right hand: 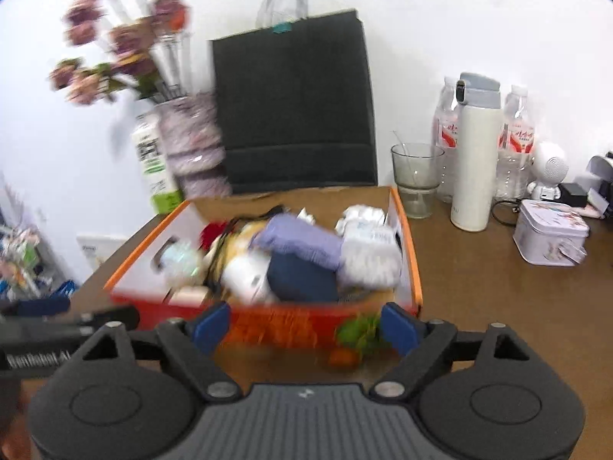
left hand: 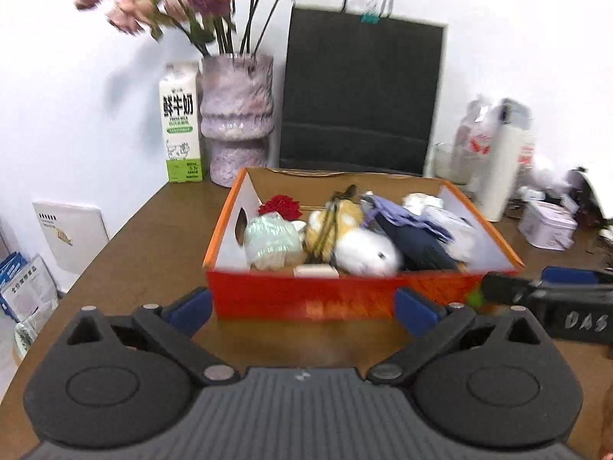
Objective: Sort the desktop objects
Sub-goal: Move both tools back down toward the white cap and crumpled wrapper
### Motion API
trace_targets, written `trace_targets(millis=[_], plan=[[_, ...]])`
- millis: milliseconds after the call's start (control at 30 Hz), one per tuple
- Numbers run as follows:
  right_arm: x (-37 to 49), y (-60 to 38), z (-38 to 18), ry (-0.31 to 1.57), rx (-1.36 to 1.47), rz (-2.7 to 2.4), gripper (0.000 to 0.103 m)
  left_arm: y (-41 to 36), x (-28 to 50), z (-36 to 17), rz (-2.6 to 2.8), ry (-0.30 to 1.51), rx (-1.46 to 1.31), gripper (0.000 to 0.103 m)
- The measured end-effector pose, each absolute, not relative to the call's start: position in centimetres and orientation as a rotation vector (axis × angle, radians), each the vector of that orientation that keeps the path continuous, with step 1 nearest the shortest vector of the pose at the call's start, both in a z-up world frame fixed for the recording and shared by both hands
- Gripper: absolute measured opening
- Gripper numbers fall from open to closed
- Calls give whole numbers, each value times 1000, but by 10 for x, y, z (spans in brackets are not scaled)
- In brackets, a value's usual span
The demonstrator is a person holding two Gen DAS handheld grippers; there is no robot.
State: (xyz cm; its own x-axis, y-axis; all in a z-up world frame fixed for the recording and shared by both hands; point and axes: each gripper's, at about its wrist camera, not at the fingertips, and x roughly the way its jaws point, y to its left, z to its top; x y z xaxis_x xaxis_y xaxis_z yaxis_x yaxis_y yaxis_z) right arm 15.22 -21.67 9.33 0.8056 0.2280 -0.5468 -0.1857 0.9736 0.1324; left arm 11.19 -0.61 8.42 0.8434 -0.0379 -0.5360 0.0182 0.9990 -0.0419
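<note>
Orange box [left hand: 345, 299] sits mid-frame on the brown table [left hand: 153, 253], full of soft toys [left hand: 364, 257] and cloth. Left gripper [left hand: 302, 306] low center, jaws wide apart, nothing between them. Right gripper [right hand: 304, 327] likewise spread and empty, box front just beyond. Black bag [left hand: 360, 92] behind the box, milk carton [left hand: 180, 122] and vase [left hand: 237, 115] upper left. White flask [right hand: 475, 153] and tin [right hand: 549, 235] at right.

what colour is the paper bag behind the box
Black, with a teal clip at its handles. The paper bag shows best in the left wrist view.
</note>
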Motion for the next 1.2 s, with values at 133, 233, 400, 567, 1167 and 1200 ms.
trace_targets(millis=[133,233,400,567,1167,1200], plan=[[89,-215,77,556,28,225,89,-3,55,62,-12,546,-26,103],[56,-216,61,588,52,191,89,-5,26,41,34,588,-1,103],[4,-212,40,606,33,180,89,-2,-18,23,-61,522,29,103],[-31,-204,26,606,14,211,89,-14,-44,8,-58,540,91,103],[-23,-217,36,572,17,213,75,-16,-7,16,-186,589,18,103],[-8,-218,36,584,23,206,72,-18,6,15,-196,590,24,103]])
